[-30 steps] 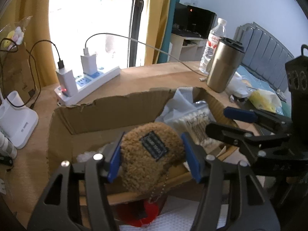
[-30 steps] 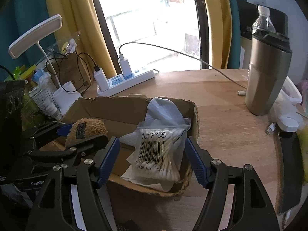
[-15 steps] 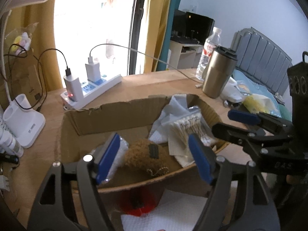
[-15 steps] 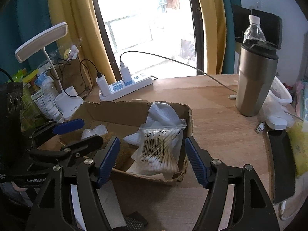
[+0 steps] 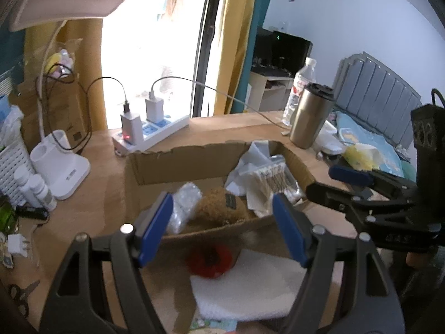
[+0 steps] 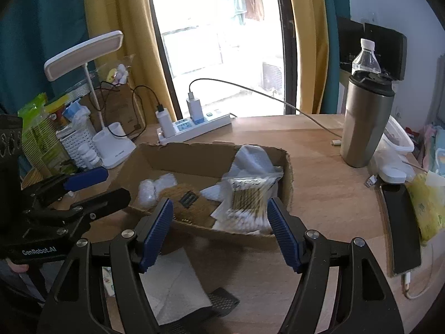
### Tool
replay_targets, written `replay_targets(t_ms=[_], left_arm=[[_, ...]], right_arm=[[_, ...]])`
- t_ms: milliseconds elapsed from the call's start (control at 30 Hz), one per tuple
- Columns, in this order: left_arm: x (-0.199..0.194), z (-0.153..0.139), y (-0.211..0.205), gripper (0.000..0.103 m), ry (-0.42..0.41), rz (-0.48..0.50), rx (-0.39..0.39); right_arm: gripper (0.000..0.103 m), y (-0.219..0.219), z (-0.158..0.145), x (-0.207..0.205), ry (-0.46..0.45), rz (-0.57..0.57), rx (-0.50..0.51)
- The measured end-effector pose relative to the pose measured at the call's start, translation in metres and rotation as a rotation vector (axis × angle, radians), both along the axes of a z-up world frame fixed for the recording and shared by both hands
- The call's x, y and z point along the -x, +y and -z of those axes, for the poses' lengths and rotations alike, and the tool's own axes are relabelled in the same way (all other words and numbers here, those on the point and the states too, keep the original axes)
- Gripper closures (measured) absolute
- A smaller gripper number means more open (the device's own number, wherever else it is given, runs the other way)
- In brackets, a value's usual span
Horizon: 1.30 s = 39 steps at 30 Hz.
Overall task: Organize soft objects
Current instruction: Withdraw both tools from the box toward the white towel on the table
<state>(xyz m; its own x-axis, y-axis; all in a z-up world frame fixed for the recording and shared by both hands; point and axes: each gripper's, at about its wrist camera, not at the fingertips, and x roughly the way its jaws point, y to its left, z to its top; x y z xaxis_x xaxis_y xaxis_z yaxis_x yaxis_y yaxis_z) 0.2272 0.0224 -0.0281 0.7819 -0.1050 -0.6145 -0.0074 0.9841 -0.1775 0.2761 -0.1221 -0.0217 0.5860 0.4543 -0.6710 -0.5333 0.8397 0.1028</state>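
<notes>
Nearest the left wrist camera, the left gripper [image 5: 222, 228] hangs with its blue pads spread and nothing between them, and the right gripper [image 6: 219, 231] stands just as wide and just as empty, so neither is carrying anything at this moment. On the wooden desk [image 6: 319, 172] directly below them lies a white folded cloth [image 5: 250, 286], with a red fuzzy object [image 5: 209, 256] at its far edge, blurred but seemingly close against the outside of the box's near wall; both sit outside the box and, by my judgement, are the likeliest soft things left to gather. Just beyond is the open cardboard box [image 5: 178, 161], serving as the collecting place: inside it, from left to right, lie a clear bag of cotton balls [image 5: 183, 200], a brown fleecy pouch [image 5: 222, 206] with its dark label facing up, and a zip bag of cotton swabs [image 6: 247, 197] leaning on crumpled white tissue [image 6: 253, 158] in the right corner. The items rest loosely side by side, which suits a drop from above. Farther off stand a steel tumbler [image 6: 364, 122] and a water bottle [image 6: 365, 58] to the right, a white power strip [image 6: 194, 125] with chargers behind the box, and a desk lamp [image 6: 83, 53] at the left before the bright window.
</notes>
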Motion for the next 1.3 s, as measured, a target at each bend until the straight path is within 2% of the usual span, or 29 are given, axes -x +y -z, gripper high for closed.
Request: replay_targets(t_ms=[67, 133, 167, 667, 1033, 1167, 1300], left_arm=[[0.007, -0.001, 0.004, 0.026, -0.006, -0.005, 0.005], [0.014, -0.003, 0.008, 0.016, -0.015, -0.008, 0.011], [0.019, -0.004, 0.011, 0.016, -0.022, -0.009, 0.017], [0.06, -0.006, 0.035, 0.015, -0.054, -0.042, 0.041], [0.082, 0.01, 0.05, 0.015, -0.035, -0.071, 0.061], [0.088, 0.019, 0.054, 0.015, -0.015, -0.081, 0.063], [0.093, 0.029, 0.058, 0.015, 0.005, -0.091, 0.069]], right_arm=[[0.03, 0.003, -0.001, 0.006, -0.005, -0.003, 0.004], [0.03, 0.005, -0.002, 0.011, -0.008, -0.005, 0.008], [0.03, 0.007, -0.003, 0.013, -0.01, -0.006, 0.011], [0.03, 0.025, -0.002, 0.044, -0.02, -0.019, 0.045], [0.028, 0.036, 0.014, 0.058, 0.006, -0.037, 0.075], [0.022, 0.042, 0.023, 0.063, 0.024, -0.049, 0.076], [0.021, 0.047, 0.034, 0.066, 0.047, -0.061, 0.083]])
